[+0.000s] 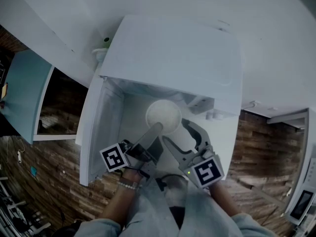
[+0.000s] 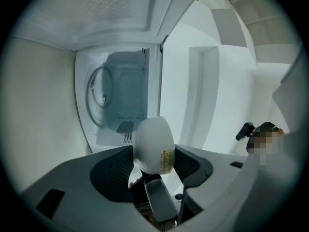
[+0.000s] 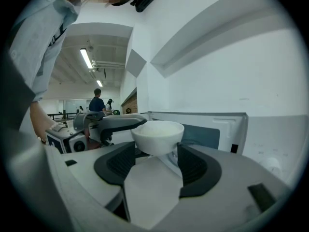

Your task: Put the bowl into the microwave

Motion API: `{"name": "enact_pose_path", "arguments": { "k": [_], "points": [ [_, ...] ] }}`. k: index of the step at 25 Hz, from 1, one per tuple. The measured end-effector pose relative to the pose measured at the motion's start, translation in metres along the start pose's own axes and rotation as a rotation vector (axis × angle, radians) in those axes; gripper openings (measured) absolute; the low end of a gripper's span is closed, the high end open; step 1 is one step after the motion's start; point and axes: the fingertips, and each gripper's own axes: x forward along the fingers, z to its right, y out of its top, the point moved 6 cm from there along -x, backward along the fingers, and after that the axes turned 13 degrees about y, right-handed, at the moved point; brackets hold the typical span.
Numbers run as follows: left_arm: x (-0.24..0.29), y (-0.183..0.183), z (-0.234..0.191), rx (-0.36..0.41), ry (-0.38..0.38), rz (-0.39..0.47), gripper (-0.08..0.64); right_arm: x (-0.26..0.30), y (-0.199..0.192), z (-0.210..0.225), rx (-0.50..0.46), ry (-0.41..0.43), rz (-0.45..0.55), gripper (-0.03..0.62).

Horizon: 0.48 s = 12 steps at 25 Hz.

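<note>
The white bowl (image 1: pixel 164 115) hangs just in front of the open white microwave (image 1: pixel 173 53), over its doorway. My left gripper (image 1: pixel 157 128) is shut on the bowl's near rim. In the left gripper view the bowl (image 2: pixel 153 144) shows sideways with a yellow sticker, between the pads, and the empty cavity (image 2: pixel 120 95) lies beyond it. My right gripper (image 1: pixel 178 132) stands open beside the bowl. In the right gripper view the bowl (image 3: pixel 158 135) sits between its spread pads (image 3: pixel 195 166) without touching them, and the left gripper's jaw (image 3: pixel 113 122) reaches onto the rim.
The microwave door (image 1: pixel 98 132) is swung open at the left. A pale blue cabinet door (image 1: pixel 24 93) stands further left. Wood flooring (image 1: pixel 261 157) lies below, with another appliance (image 1: pixel 302 201) at the right edge. People (image 3: pixel 96 100) stand far off.
</note>
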Motion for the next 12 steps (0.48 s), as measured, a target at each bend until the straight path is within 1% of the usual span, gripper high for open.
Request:
{"name": "enact_pose_path", "arguments": {
  "k": [5,12],
  "points": [
    [0.007,0.01,-0.015,-0.02,0.013,-0.005,0.244,0.013,-0.01,0.009,0.062,-0.029,-0.016,0.273],
    [0.018,0.026,-0.035,-0.035,0.03,0.0,0.244,0.032,-0.02,0.023,0.096,-0.061,-0.042,0.272]
  ]
}}
